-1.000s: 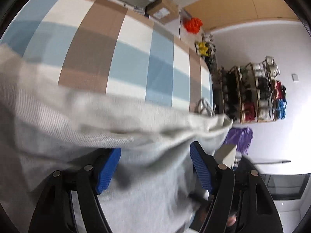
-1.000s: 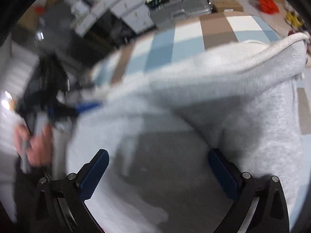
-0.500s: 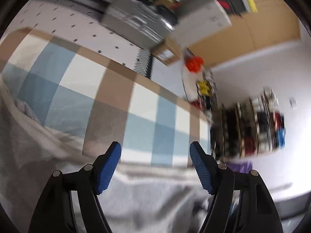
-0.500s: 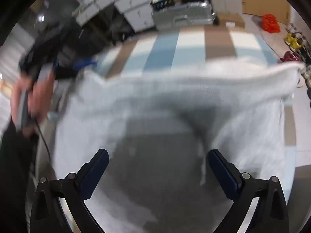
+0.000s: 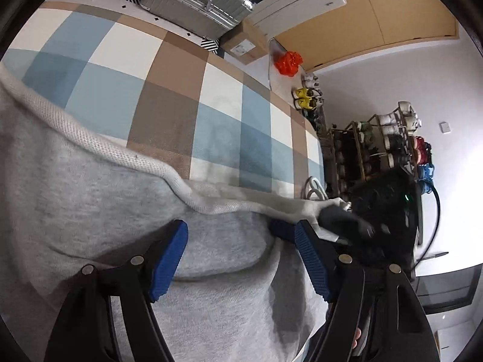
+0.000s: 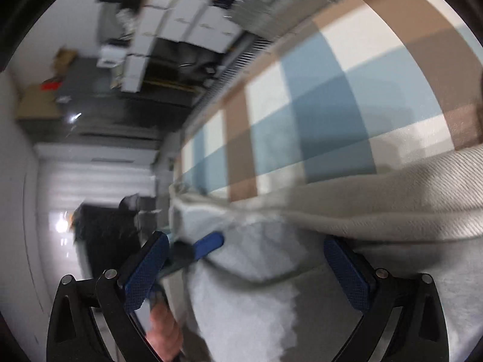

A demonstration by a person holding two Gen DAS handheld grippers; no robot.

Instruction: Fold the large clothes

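A large grey sweatshirt (image 5: 90,199) with a ribbed cream hem (image 5: 99,147) lies on a checked blue, brown and white cloth (image 5: 187,90). My left gripper (image 5: 241,259) is open, its blue pads on either side of grey fabric without pinching it. The other gripper shows at the right of the left wrist view (image 5: 347,223), by the hem's end. In the blurred right wrist view the sweatshirt (image 6: 392,271) fills the lower right and its hem (image 6: 377,205) runs across. My right gripper (image 6: 244,271) is open over the fabric, with the left gripper's blue pad (image 6: 208,244) close by.
A silver suitcase (image 5: 199,0), a cardboard box (image 5: 244,45), an orange bag (image 5: 288,63) and a shoe rack (image 5: 377,150) stand beyond the checked surface's far edge. White drawer units (image 6: 187,27) and dark furniture show in the right wrist view. The person's hand (image 6: 163,328) is low left.
Both grippers have swung and come close together at one end of the hem. The sweatshirt now lies lower and flatter on the checked cloth. Both stayed open.
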